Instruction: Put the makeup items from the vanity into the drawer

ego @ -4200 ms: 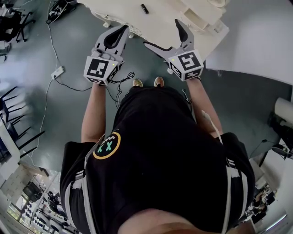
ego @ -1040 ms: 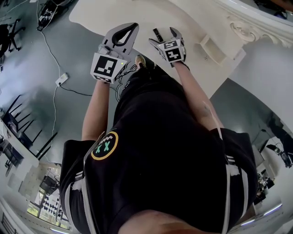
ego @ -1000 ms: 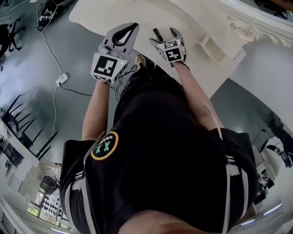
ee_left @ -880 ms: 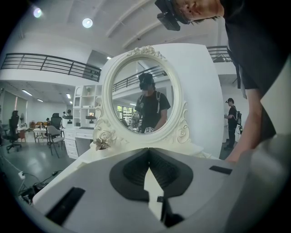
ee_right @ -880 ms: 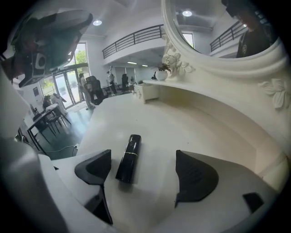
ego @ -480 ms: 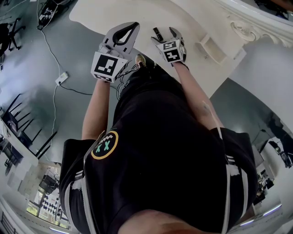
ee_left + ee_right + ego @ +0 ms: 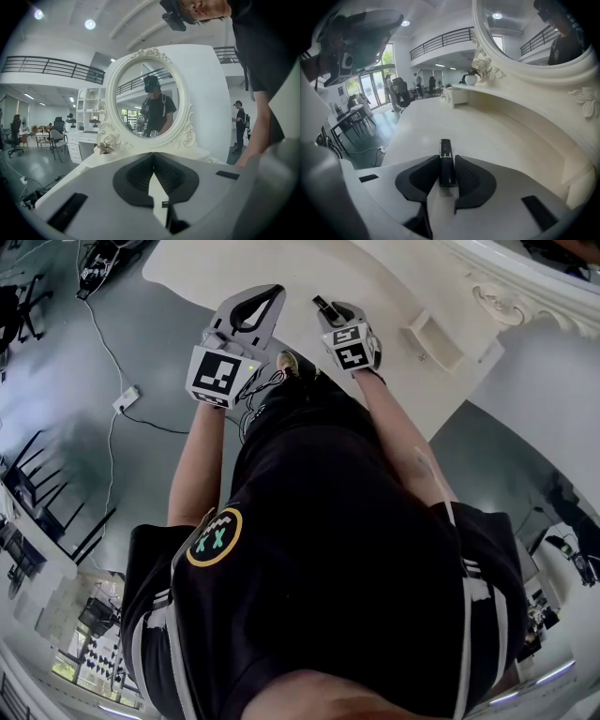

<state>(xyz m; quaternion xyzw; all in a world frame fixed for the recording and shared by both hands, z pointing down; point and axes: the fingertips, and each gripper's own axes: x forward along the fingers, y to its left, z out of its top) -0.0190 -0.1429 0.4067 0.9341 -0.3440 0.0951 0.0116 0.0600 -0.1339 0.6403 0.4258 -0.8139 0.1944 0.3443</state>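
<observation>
A slim black makeup tube (image 7: pixel 446 150) lies on the cream vanity top (image 7: pixel 497 136), pointing away from me. My right gripper (image 7: pixel 446 158) is low over it, jaws closing, and both dark pads touch the tube's sides. In the head view the tube (image 7: pixel 322 306) sticks out ahead of the right gripper (image 7: pixel 332 312). My left gripper (image 7: pixel 275 292) hovers at the vanity's near edge, shut and holding nothing. In its own view the left gripper (image 7: pixel 153 153) points toward the oval mirror (image 7: pixel 145 105).
A small open drawer box (image 7: pixel 433 338) sits on the vanity to the right of the right gripper. A little flower pot (image 7: pixel 471 77) stands at the far end by the mirror frame. Cables and a power strip (image 7: pixel 122 390) lie on the grey floor to the left.
The right gripper's jaws have come together around the black tube, which lay ahead of them open half a second ago. The left gripper has stayed put.
</observation>
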